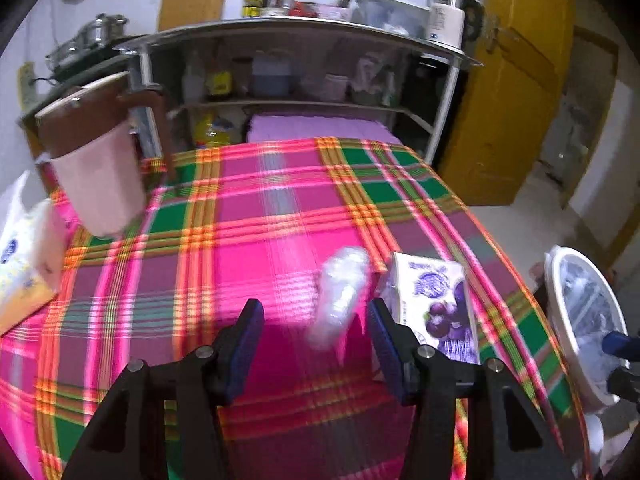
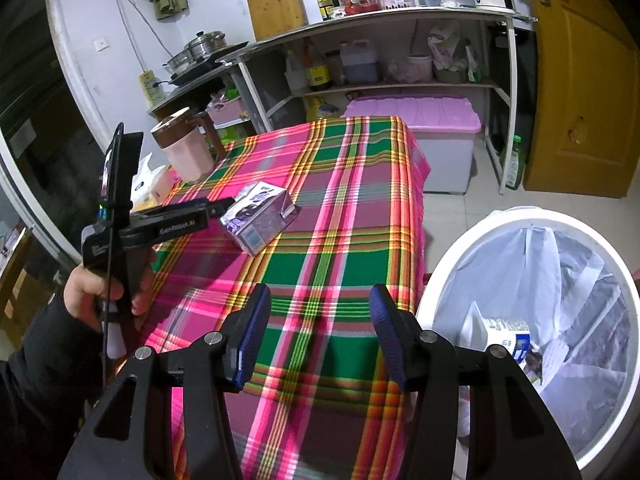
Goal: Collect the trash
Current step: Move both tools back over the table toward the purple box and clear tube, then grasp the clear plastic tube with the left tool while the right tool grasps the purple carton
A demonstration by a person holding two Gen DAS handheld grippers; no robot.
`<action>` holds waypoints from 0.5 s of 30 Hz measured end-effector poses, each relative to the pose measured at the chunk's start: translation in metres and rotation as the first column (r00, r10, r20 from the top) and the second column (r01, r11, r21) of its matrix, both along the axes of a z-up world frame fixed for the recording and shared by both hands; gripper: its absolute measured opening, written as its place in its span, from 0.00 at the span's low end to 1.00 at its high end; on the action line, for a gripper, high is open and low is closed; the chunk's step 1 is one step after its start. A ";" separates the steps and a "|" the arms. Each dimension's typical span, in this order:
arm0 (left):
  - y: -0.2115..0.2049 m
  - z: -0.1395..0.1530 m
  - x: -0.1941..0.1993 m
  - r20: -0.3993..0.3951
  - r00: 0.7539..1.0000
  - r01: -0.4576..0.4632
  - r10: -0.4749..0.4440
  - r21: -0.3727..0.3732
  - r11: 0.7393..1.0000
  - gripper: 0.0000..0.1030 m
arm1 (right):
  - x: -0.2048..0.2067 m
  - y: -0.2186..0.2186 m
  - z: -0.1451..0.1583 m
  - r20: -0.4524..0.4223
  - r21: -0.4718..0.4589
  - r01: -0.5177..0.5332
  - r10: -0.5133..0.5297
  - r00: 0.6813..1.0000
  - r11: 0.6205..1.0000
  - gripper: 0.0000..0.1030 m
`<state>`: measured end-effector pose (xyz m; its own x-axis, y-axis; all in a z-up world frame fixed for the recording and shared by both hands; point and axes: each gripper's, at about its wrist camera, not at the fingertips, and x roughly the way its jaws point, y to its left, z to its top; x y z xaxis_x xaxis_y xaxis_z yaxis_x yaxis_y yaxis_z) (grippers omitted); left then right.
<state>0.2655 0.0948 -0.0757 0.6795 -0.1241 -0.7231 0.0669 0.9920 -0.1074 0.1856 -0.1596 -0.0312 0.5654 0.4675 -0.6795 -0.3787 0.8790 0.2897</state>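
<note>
Wrapper (image 1: pixel 340 300) lies just ahead of your left hand-held gripper (image 1: pixel 316 344), right of center, long axis pointing away (jaws apart, empty); right hand-held gripper (image 2: pixel 320 336) open by the bin (image 2: pixel 452 280).

A crumpled plastic wrapper (image 1: pixel 340 300) lies on the table (image 1: pixel 248 240), just left of the carton (image 1: pixel 436 304). The bin (image 2: pixel 532 320) stands beside the table's right edge, a carton (image 2: pixel 510 340) inside it.

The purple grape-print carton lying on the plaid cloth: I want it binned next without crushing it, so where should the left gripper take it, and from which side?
Grip the purple grape-print carton across its flat side panels near the middle, coming from above with the left gripper shifted rightward. It lies tilted on its side, so the broad faces probably offer parallel surfaces; the folded gable end looks weaker.
</note>
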 end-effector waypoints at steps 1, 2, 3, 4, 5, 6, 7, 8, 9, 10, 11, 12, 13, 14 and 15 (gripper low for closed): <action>-0.005 0.000 -0.001 -0.003 1.000 0.026 -0.026 -0.004 1.000 0.52 | 0.002 -0.001 0.000 0.000 0.001 0.002 -0.002 1.000 1.000 0.51; -0.011 0.000 -0.002 -0.007 0.998 0.055 -0.055 -0.013 0.998 0.52 | 0.003 -0.001 0.000 0.000 0.004 0.005 -0.005 1.000 1.000 0.51; -0.015 0.000 -0.003 -0.010 0.997 0.074 -0.074 -0.021 0.997 0.52 | 0.004 -0.002 0.000 -0.001 0.006 0.006 -0.006 1.000 1.000 0.51; -0.021 0.000 -0.004 -0.011 0.995 0.097 -0.098 -0.029 0.995 0.52 | 0.004 -0.001 0.000 -0.001 0.007 0.007 -0.007 1.000 1.000 0.51; -0.025 0.000 -0.005 -0.007 0.994 0.109 -0.110 -0.024 0.994 0.52 | 0.004 -0.002 -0.001 -0.002 0.007 0.008 -0.008 1.000 1.000 0.51; -0.027 0.001 -0.004 -0.003 0.994 0.108 -0.108 -0.015 0.994 0.52 | 0.005 -0.002 -0.001 -0.003 0.007 0.008 -0.008 1.000 1.000 0.51; -0.028 0.001 -0.003 0.004 0.995 0.099 -0.099 -0.001 0.995 0.52 | 0.005 -0.002 -0.001 -0.004 0.007 0.008 -0.008 1.000 1.000 0.51; -0.028 0.001 -0.002 0.008 0.996 0.089 -0.089 0.008 0.996 0.52 | 0.004 -0.001 0.000 -0.004 0.007 0.007 -0.007 1.000 1.000 0.51; -0.027 -0.001 0.001 0.007 0.997 0.075 -0.075 0.015 0.997 0.52 | 0.005 -0.001 0.000 -0.003 0.006 0.008 -0.008 1.000 1.000 0.51; -0.026 -0.003 0.005 0.002 0.998 0.057 -0.057 0.022 0.998 0.52 | 0.005 -0.002 0.000 -0.003 0.006 0.007 -0.007 1.000 1.000 0.51; -0.025 -0.004 0.007 -0.002 0.999 0.048 -0.048 0.026 0.999 0.52 | 0.003 -0.002 -0.001 -0.001 0.005 0.007 -0.007 1.000 1.000 0.51; -0.023 -0.006 0.011 -0.011 0.999 0.035 -0.034 0.029 0.999 0.52 | 0.004 -0.002 -0.001 0.000 0.004 0.007 -0.007 1.000 1.000 0.51; -0.023 -0.009 0.015 -0.022 1.000 0.023 -0.022 0.024 0.999 0.48 | 0.004 -0.002 -0.001 0.001 0.003 0.008 -0.008 1.000 1.000 0.51; -0.023 -0.011 0.017 -0.037 0.999 0.023 -0.022 0.019 1.000 0.36 | 0.005 -0.002 0.000 0.001 0.003 0.009 -0.009 1.000 1.000 0.51; -0.021 -0.013 0.019 -0.051 0.998 0.023 -0.022 0.018 1.000 0.29 | 0.006 -0.001 0.000 0.001 0.002 0.009 -0.009 1.000 1.000 0.51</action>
